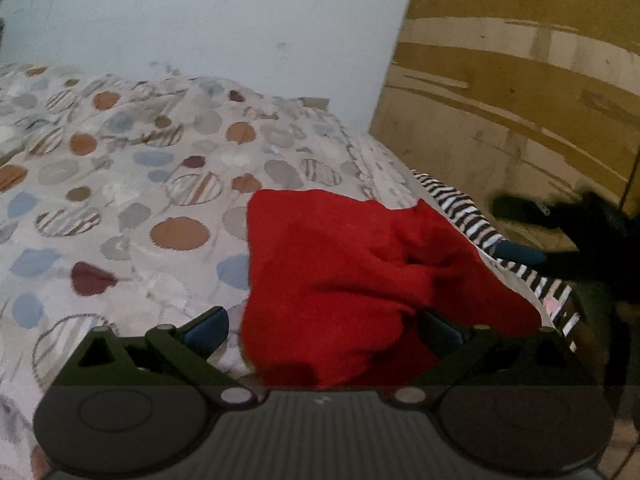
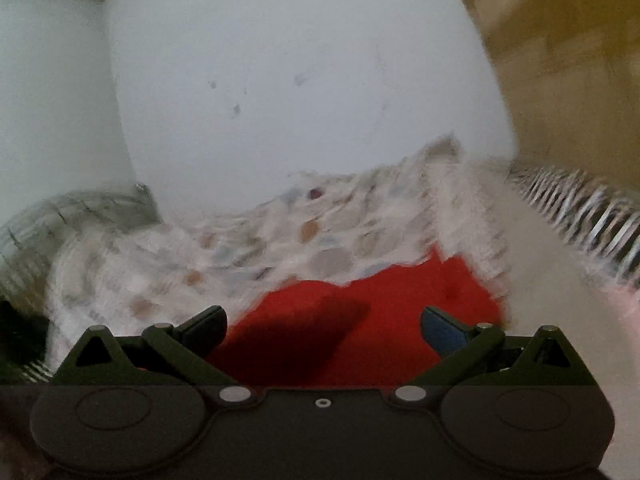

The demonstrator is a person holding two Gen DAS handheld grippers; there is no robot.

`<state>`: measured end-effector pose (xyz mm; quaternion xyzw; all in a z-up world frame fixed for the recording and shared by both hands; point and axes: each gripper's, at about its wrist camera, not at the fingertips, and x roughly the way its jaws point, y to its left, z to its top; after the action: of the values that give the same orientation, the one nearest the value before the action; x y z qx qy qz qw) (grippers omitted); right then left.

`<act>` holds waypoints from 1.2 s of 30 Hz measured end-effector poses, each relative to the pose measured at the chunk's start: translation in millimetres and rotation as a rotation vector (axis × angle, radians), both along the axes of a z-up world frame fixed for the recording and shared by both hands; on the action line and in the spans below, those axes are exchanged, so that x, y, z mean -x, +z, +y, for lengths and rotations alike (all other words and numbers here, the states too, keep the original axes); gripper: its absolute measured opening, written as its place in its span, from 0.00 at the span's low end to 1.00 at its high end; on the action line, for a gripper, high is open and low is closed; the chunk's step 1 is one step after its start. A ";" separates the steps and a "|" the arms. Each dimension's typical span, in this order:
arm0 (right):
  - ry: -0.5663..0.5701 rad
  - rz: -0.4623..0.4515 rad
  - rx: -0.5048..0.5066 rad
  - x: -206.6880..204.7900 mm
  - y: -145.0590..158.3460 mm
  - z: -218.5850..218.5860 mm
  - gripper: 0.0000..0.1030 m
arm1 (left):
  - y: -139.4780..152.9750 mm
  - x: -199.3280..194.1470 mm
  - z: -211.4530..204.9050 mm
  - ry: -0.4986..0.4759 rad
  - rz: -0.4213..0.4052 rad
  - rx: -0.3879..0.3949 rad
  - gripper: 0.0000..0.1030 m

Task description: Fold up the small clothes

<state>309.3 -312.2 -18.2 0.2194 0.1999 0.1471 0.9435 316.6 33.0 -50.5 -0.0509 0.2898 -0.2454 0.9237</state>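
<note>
We see a red garment [image 1: 344,280] lying crumpled on a bedspread [image 1: 132,184] printed with brown, blue and striped circles, and it sits close in front of our left gripper [image 1: 324,330], whose jaws stand spread wide with nothing held between them; the red cloth fills the gap ahead of the fingers, but the pads do not press on it. The garment is bunched, with a deep fold running across its right half. Beyond its right edge lies a black-and-white striped cloth [image 1: 472,216], partly tucked beneath the red one, near the edge of the bed by a wooden panel [image 1: 520,92]. In the left wrist view our right gripper [image 1: 532,232] shows as a dark blurred shape over the striped cloth, well to the right of the red garment. In the right wrist view, which is smeared, our right gripper [image 2: 324,330] also has its jaws wide apart and empty, with the red garment [image 2: 360,320] below and ahead of the fingers and a dark shadow across its near part. The bedspread [image 2: 280,236] reaches back to a pale wall [image 2: 280,80], and the striped cloth [image 2: 580,208] streaks along the right side.
</note>
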 end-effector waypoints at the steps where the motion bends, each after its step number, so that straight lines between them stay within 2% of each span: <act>1: 0.033 0.044 -0.050 -14.9 0.7 0.0 1.00 | -0.1 0.5 -3.0 -0.009 -0.014 -0.017 1.00; 4: 0.074 0.144 -0.155 -52.1 -4.2 5.3 1.00 | 0.1 2.7 -13.7 -0.054 -0.063 -0.075 0.99; 6: 0.085 0.204 -0.169 -72.6 -9.4 11.4 0.99 | -1.1 2.0 -20.0 -0.086 -0.080 -0.090 0.94; 8: 0.075 0.243 -0.167 -86.8 -16.7 17.2 0.93 | -1.0 2.7 -23.4 -0.093 -0.088 -0.106 0.90; 10: 0.044 0.271 -0.172 -96.5 -23.6 20.1 0.76 | -0.1 2.9 -24.9 -0.100 -0.087 -0.102 0.82; 11: 0.025 0.273 -0.173 -99.1 -25.9 20.7 0.72 | 0.7 3.6 -25.3 -0.104 -0.088 -0.090 0.81; 12: 0.012 0.270 -0.172 -100.6 -27.5 20.5 0.60 | 1.6 4.5 -26.1 -0.107 -0.090 -0.077 0.80; 13: 0.000 0.266 -0.164 -101.3 -28.1 19.5 0.41 | 2.2 4.7 -27.3 -0.110 -0.089 -0.068 0.80; 14: -0.011 0.259 -0.152 -101.1 -27.2 18.5 0.31 | 2.8 5.3 -30.5 -0.115 -0.088 -0.065 0.80; 15: -0.018 0.246 -0.140 -99.4 -25.4 15.9 0.14 | 3.1 6.4 -35.1 -0.120 -0.092 -0.065 0.80; 18: -0.032 0.156 -0.124 -94.0 -11.6 6.1 0.11 | 5.2 11.1 -51.6 -0.155 -0.121 -0.061 0.80; 21: -0.054 0.055 -0.110 -84.7 11.7 -9.6 0.10 | 13.2 17.3 -75.3 -0.236 -0.172 -0.053 0.80; 25: -0.107 0.001 -0.082 -73.9 30.1 -36.2 0.10 | 19.4 28.3 -112.5 -0.378 -0.232 -0.100 0.80; 30: -0.197 0.045 -0.075 -64.1 16.1 -74.9 0.10 | 8.2 36.8 -140.8 -0.504 -0.223 -0.143 0.80; 32: -0.224 0.087 -0.042 -61.5 1.0 -83.9 0.10 | 3.2 37.0 -142.2 -0.524 -0.206 -0.137 0.80; 36: -0.245 0.170 -0.060 -59.9 -33.8 -93.7 0.10 | -2.6 35.9 -140.2 -0.557 -0.184 -0.136 0.80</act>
<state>369.2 -405.8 -52.0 0.2819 0.2464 0.0177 0.9271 280.7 -107.3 -53.1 0.1148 0.2233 -0.4731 0.8445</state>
